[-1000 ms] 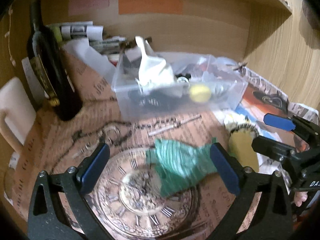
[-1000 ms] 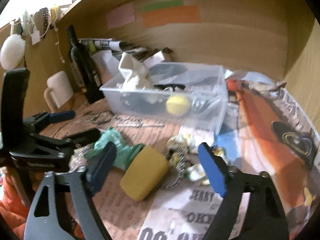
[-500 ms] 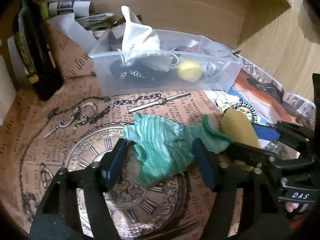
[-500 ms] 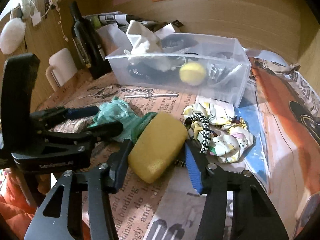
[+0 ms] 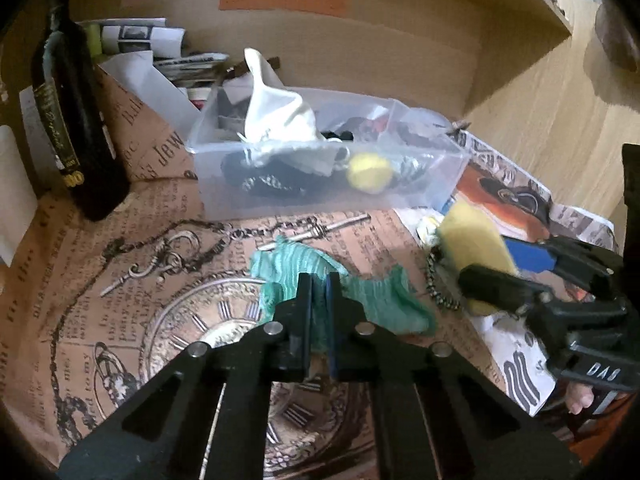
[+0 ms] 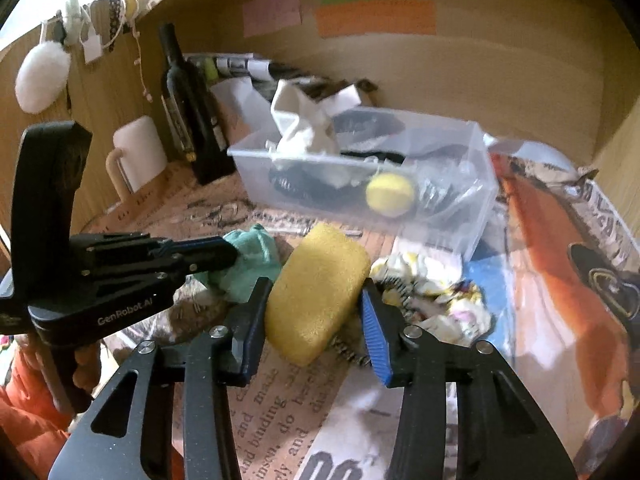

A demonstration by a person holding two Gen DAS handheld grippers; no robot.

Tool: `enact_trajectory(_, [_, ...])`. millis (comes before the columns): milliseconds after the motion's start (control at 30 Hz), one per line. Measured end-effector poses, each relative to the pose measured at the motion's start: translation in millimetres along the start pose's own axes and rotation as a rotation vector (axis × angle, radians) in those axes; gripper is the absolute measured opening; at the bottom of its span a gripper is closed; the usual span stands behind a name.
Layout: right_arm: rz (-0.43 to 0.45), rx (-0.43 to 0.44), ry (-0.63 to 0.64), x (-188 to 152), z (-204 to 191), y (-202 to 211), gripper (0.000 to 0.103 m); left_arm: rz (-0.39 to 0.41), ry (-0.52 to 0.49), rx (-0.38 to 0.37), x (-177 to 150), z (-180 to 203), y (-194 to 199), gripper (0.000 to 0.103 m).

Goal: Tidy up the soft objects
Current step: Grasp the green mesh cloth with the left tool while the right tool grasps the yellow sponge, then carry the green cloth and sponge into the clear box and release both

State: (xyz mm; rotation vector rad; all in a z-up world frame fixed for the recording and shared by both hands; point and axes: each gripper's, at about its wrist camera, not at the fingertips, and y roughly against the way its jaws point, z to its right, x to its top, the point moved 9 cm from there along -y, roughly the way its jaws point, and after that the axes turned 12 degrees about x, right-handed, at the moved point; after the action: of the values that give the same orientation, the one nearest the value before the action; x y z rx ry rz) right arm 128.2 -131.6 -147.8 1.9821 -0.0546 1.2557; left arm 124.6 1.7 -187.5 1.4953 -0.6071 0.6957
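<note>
My left gripper (image 5: 319, 286) is shut on a crumpled green cloth (image 5: 372, 300) that lies on the printed paper; it also shows in the right wrist view (image 6: 216, 256), pinching the cloth (image 6: 252, 264). My right gripper (image 6: 316, 300) is shut on a yellow sponge (image 6: 316, 296), which shows in the left wrist view (image 5: 472, 240) too. A clear plastic bin (image 5: 420, 196) behind holds a white cloth (image 5: 276, 116), dark items and a yellow ball (image 5: 368, 168).
A dark bottle (image 5: 76, 120) and a white mug (image 6: 138, 152) stand at the left. A patterned yellow-white scrunchie (image 6: 436, 296) lies right of the sponge. A chain (image 5: 188, 240) lies before the bin. Wooden walls close the back and right.
My left gripper has closed on the green cloth. My right gripper has closed on the yellow sponge, and the sponge now sits higher.
</note>
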Motion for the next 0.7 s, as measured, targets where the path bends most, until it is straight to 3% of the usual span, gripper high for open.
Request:
enact_trajectory(200, [0.045,-0.041,0.0,12.5,12.1,14.9,0.04,0.0,-0.017,0.026,-0.3,-3.6,1.4,0.01])
enact_trajectory(267, [0.05,-0.052,-0.004,13.8,15.9,17.2,0.04,-0.024,-0.022,0.019,-2.9,-3.5,-0.9,0.025])
enact_trajectory(333, [0.054,-0.058,-0.012,14.8,19.9,18.3,0.04,-0.044,-0.007,0.012,-5.5,-5.0,-4.8,0.059])
enact_trajectory(367, [0.055,-0.059,-0.014,14.7,21.1,18.8,0.04,-0.048,0.005,0.012,-6.6,-6.7,-7.0,0.064])
enact_trajectory(600, [0.059,-0.07,-0.032,14.1,28.5,20.8,0.04,-0.12,0.03,-0.016,-16.6,-4.8,-32.1,0.066])
enact_trajectory(667, [0.062,-0.073,-0.035,14.6,30.3,21.7,0.04,-0.104,0.025,-0.014,-15.4,-3.1,-31.9,0.06])
enact_trajectory(700, [0.063,-0.075,-0.036,14.9,31.4,21.9,0.04,-0.102,0.021,-0.02,-15.1,-1.8,-31.8,0.05])
